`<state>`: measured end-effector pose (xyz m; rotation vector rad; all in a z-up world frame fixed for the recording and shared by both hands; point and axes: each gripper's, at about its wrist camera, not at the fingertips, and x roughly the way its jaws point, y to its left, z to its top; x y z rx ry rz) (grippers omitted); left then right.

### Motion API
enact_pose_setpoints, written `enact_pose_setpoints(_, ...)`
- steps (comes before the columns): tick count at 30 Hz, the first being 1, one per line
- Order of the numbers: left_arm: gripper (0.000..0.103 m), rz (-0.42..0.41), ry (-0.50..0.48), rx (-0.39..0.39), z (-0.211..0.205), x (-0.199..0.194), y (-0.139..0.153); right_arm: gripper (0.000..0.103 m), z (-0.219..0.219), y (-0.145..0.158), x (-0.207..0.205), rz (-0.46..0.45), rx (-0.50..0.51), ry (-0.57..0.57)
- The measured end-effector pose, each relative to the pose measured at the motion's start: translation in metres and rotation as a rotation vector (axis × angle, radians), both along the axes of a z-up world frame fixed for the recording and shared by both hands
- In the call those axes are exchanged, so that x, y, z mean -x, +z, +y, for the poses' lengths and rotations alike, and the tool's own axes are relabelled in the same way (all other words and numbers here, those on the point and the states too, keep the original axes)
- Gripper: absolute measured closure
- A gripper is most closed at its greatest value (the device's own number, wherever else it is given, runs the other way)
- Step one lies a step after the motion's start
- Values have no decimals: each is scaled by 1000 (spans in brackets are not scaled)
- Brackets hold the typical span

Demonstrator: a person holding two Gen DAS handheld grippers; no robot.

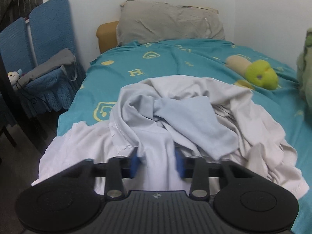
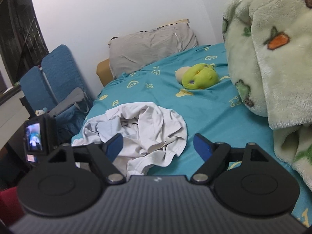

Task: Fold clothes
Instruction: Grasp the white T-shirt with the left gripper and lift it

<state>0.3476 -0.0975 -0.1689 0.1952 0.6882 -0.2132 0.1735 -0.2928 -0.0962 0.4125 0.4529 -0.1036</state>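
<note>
- The left gripper point(image 1: 158, 160) is filling the bottom of its own view, its blue pads point(image 1: 135, 163) sitting partly apart with a fold of the white garment point(image 1: 175, 117) rising between them; whether they are pinching it is unclear.
- The right gripper point(image 2: 159, 148) is hanging wide open, holding nothing.
- The white garment point(image 2: 140, 128) is lying crumpled at the centre of both frames on the teal bedsheet point(image 2: 204, 113).
- A green plush toy point(image 2: 200, 78) is resting above centre, below the grey pillow point(image 2: 152, 46).
- A fleece blanket point(image 2: 273, 48) is crowding the right wrist view's right side.
</note>
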Motion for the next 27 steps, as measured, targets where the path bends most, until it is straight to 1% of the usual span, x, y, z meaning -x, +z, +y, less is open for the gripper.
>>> enact_pose_setpoints(1,89,-5,-3,0,0,4,1,22,0,0,0,2,3,-1)
enact_pose_setpoints(3,93,-24,-9,20,1,18,10,22,0,-1,0,9,9,-9)
enact_pose_setpoints(5,95,-82,-61,22,0,45,28,22,-3,-1,2,10,-1,-23)
enact_pose_setpoints(7,95,-138,-96,-4,-5,76,48,22,-6,-1,4,9,-16,-37)
enact_pose_setpoints(9,96,-170,-129,-12,-6,106,69,22,-8,1,8,1,-31,-45)
enact_pose_setpoints(12,96,-218,-214,-25,-12,159,96,23,-11,6,14,-19,-43,-47)
enact_pose_setpoints(15,96,-221,-279,45,-14,218,114,24,-14,13,25,-41,-60,-47)
enact_pose_setpoints(17,96,-268,-292,82,-13,263,119,28,-16,19,32,-49,-83,-37)
enact_pose_setpoints(18,96,-267,-289,98,-9,276,116,29,-17,21,36,-51,-98,-27)
enact_pose_setpoints(19,96,-266,-286,114,-6,289,114,34,-17,24,40,-51,-114,-14)
enact_pose_setpoints(21,96,-263,-280,144,1,315,110,34,-16,23,44,-35,-155,21)
enact_pose_setpoints(24,96,-213,-274,163,13,322,101,34,-14,19,47,5,-225,78)
enact_pose_setpoints(25,96,-215,-268,168,17,323,102,34,-13,14,45,33,-257,97)
enact_pose_setpoints(26,96,-217,-261,174,21,323,103,34,-10,11,44,51,-264,116)
enact_pose_setpoints(27,95,-221,-244,196,28,321,106,34,-6,10,44,63,-256,135)
